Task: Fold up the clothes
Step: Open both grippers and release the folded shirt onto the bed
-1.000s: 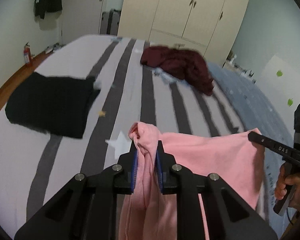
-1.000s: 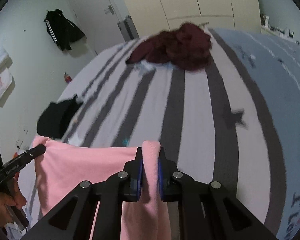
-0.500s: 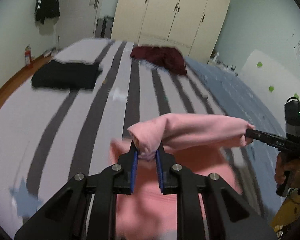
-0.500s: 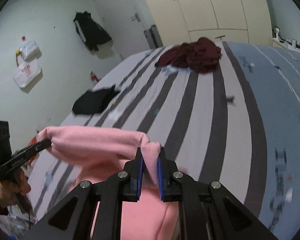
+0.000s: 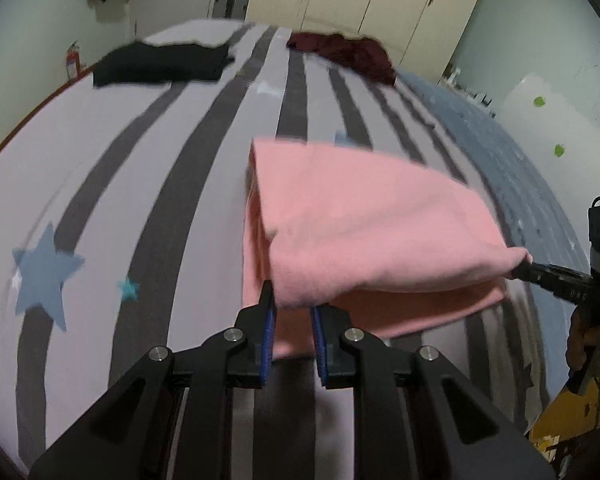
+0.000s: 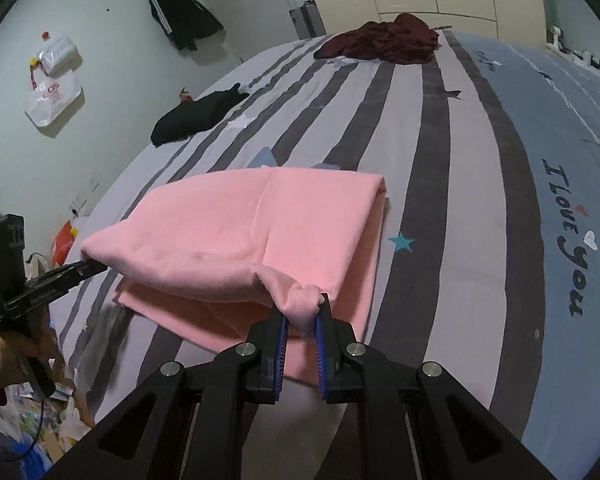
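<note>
A pink garment (image 5: 364,224) lies folded over on the striped bed (image 5: 148,184), its top layer held up along the near edge. My left gripper (image 5: 293,308) is shut on the garment's near left corner. My right gripper (image 6: 300,312) is shut on the bunched near right corner of the garment (image 6: 260,240). In the left wrist view the right gripper (image 5: 518,270) pinches the far right corner. In the right wrist view the left gripper (image 6: 100,266) pinches the left corner.
A folded black garment (image 5: 160,62) lies at the bed's far left and also shows in the right wrist view (image 6: 196,116). A crumpled maroon garment (image 5: 344,52) lies at the far end, before the wardrobe (image 5: 364,4). The bed's right side is blue bedding (image 6: 560,128).
Both grippers carried the pink garment's held edge forward and down over the bed. The hanging cloth now lies doubled on the bed with the fold at the far side.
</note>
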`<state>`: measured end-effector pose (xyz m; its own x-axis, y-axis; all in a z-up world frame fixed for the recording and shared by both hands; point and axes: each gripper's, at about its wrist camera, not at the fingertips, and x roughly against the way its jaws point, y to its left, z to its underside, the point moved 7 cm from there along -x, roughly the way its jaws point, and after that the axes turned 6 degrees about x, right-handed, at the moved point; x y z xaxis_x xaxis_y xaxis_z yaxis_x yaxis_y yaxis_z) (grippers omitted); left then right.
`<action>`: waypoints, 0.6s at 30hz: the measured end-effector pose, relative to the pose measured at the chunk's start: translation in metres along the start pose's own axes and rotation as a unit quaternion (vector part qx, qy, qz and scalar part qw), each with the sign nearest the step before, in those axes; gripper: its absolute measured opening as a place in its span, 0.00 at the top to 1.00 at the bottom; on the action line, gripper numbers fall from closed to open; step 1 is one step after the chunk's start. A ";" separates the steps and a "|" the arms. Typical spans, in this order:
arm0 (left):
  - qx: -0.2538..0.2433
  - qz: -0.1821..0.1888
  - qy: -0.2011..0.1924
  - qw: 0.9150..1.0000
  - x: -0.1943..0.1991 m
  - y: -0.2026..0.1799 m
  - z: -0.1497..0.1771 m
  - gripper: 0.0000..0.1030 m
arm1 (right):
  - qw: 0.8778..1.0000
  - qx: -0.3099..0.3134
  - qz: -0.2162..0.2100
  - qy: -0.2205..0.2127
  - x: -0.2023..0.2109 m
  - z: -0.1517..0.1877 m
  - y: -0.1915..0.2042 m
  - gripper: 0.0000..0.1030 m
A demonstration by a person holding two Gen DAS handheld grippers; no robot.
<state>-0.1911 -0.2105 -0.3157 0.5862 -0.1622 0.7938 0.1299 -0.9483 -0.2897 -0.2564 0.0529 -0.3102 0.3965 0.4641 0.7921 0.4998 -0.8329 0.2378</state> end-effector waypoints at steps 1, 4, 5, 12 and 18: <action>-0.002 -0.007 0.011 1.000 -0.003 0.003 0.008 0.86 | 1.000 0.003 0.006 0.012 -0.006 0.006 -0.001 0.87; 0.006 -0.029 0.027 0.999 0.007 0.015 0.025 0.86 | 0.998 0.011 0.027 0.063 -0.015 0.032 -0.003 0.84; 0.010 -0.034 0.026 0.999 0.014 0.019 0.029 0.86 | 0.997 0.014 0.031 0.065 -0.010 0.037 -0.003 0.84; 0.007 -0.030 -0.040 0.999 0.054 0.002 -0.007 0.86 | 0.997 -0.014 0.070 0.020 0.035 0.023 -0.006 0.84; -0.033 -0.026 -0.085 0.996 0.013 -0.033 -0.040 0.86 | 0.997 -0.014 0.060 -0.049 0.008 -0.034 0.018 0.83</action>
<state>-0.2198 -0.1920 -0.2745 0.7076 -0.0695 0.7032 0.1139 -0.9709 -0.2106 -0.2706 0.0310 -0.2804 0.5263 0.3878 0.7567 0.4239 -0.8911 0.1618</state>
